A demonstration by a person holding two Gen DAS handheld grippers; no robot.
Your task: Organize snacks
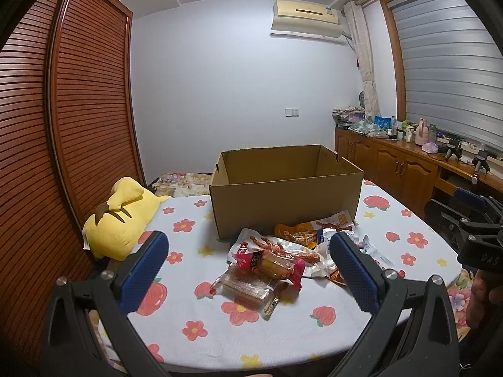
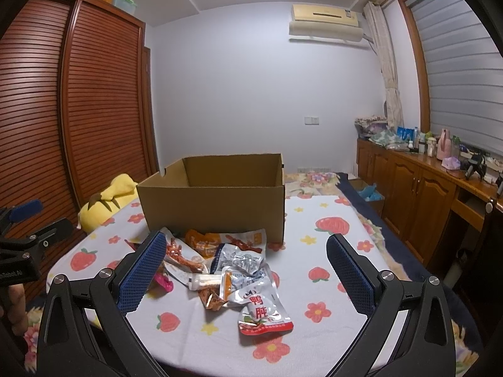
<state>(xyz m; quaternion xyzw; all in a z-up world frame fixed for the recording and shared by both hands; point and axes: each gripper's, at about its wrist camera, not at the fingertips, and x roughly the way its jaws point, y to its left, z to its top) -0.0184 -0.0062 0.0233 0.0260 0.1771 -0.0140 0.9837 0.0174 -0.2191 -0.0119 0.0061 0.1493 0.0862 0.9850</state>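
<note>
We hold both tongs above a surface covered with a white cloth (image 1: 188,308) printed with strawberries and flowers; whether bed or desk lies beneath, we cannot tell.

Left tongs (image 1: 248,267): spread wide, blue pads well apart, nothing between them. Right tongs (image 2: 246,267): the same, wide apart and gripping nothing.

Cardboard box (image 1: 283,201): brown, open-topped, upright on the cloth behind the snacks. The inner walls that show are bare; its floor is hidden from both views, so we cannot say what lies inside.

Snack pile (image 2: 220,267): loose packets lie on the cloth just in front of the box, outside it, some overlapping. From the left wrist view we note a clear-wrapped cake pack (image 1: 248,289) nearest us, with a red-and-pink wrapped cake (image 1: 270,265) lying on its far end. From the right wrist view, a silver-and-red pouch (image 2: 262,311) lies nearest, and an orange packet (image 2: 204,242) sits close to the box wall.

A yellow plush toy (image 1: 119,220) rests on the left edge of the cloth, beside a slatted wooden wardrobe (image 1: 63,125).
</note>
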